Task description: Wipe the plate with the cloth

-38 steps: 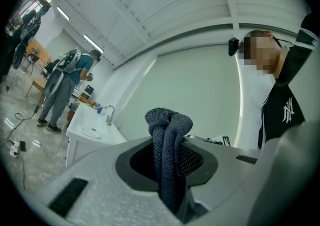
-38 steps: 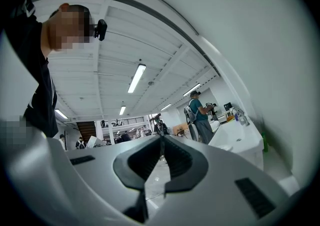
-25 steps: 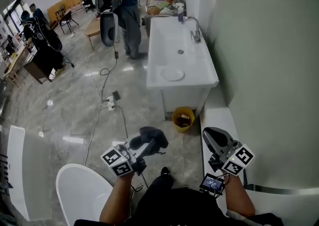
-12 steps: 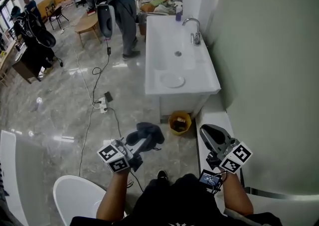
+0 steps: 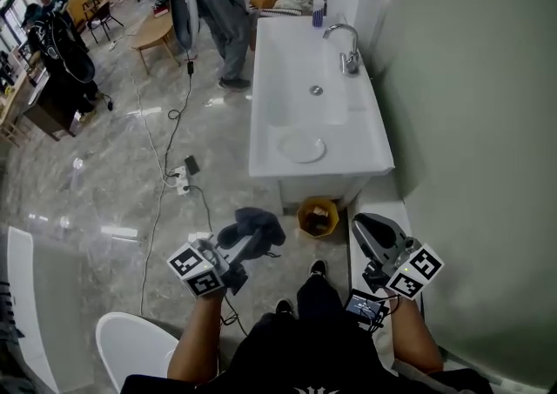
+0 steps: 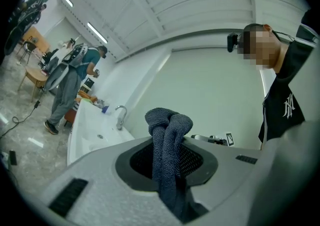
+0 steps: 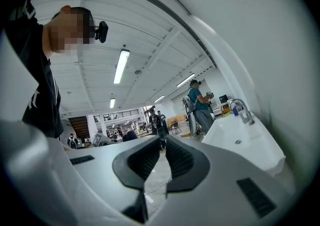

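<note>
A white plate [image 5: 302, 148] lies in the near end of the long white sink [image 5: 361, 153] ahead of me. My left gripper [image 5: 246, 247] is shut on a dark grey cloth [image 5: 253, 230], which bunches out past the jaws; in the left gripper view the cloth [image 6: 168, 145] stands knotted between the pads. My right gripper [image 5: 372, 236] is shut with nothing in it, and in the right gripper view [image 7: 160, 161] its pads meet. Both grippers hang over the floor, well short of the sink.
A yellow bin [image 5: 318, 217] stands under the sink's near end. A tap [image 5: 349, 49] rises at the sink's far right. A person [image 5: 222, 10] stands by the sink's far left corner. Cables and a power strip [image 5: 180, 180] lie on the marble floor. A white wall runs along the right.
The sink and plate have come nearer in the head view as I walked forward. Both grippers kept their pose, the left still holding the cloth.
</note>
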Demonstrator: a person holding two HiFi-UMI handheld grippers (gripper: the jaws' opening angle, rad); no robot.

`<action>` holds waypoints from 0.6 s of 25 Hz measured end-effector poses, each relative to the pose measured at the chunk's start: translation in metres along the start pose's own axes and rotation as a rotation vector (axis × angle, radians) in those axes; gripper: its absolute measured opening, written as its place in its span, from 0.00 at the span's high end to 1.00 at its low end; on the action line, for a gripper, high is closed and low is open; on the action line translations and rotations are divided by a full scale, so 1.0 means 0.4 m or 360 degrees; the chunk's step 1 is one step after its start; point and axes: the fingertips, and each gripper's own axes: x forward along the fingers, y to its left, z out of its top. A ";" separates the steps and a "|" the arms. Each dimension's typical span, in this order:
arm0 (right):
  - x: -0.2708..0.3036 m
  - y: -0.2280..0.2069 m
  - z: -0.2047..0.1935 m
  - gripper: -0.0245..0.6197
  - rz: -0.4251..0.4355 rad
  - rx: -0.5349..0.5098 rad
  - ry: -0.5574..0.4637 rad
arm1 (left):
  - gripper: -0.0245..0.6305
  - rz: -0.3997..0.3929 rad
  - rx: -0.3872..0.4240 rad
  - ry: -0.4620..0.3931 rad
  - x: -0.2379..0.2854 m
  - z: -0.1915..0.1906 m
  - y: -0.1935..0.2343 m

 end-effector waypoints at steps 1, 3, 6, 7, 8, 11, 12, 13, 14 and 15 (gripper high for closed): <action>0.009 -0.037 0.007 0.95 0.0010 0.0009 0.0004 | 0.86 0.0014 0.0001 0.0010 0.032 0.004 0.019; 0.028 -0.109 0.028 0.95 0.0035 0.0022 0.0007 | 0.86 0.0034 0.0004 0.0011 0.095 0.015 0.056; 0.059 -0.200 0.061 0.95 0.0079 0.0036 0.0013 | 0.86 0.0059 -0.0006 -0.0005 0.180 0.033 0.103; 0.069 -0.227 0.068 0.95 0.0093 0.0041 0.0020 | 0.86 0.0077 -0.0007 0.0002 0.204 0.033 0.119; 0.077 -0.253 0.074 0.95 0.0106 0.0049 0.0027 | 0.86 0.0103 -0.0002 0.0019 0.225 0.031 0.137; 0.104 -0.330 0.083 0.95 0.0131 0.0086 0.0039 | 0.86 0.0170 0.0010 0.0054 0.278 0.032 0.183; 0.114 -0.355 0.082 0.95 0.0134 0.0099 0.0046 | 0.86 0.0190 0.0011 0.0066 0.293 0.033 0.198; 0.124 -0.377 0.079 0.95 0.0135 0.0114 0.0058 | 0.86 0.0204 0.0009 0.0074 0.308 0.034 0.213; 0.134 -0.398 0.075 0.95 0.0135 0.0130 0.0071 | 0.86 0.0207 -0.0001 0.0070 0.323 0.038 0.223; 0.143 -0.416 0.070 0.95 0.0133 0.0145 0.0082 | 0.86 0.0203 -0.0012 0.0064 0.337 0.044 0.231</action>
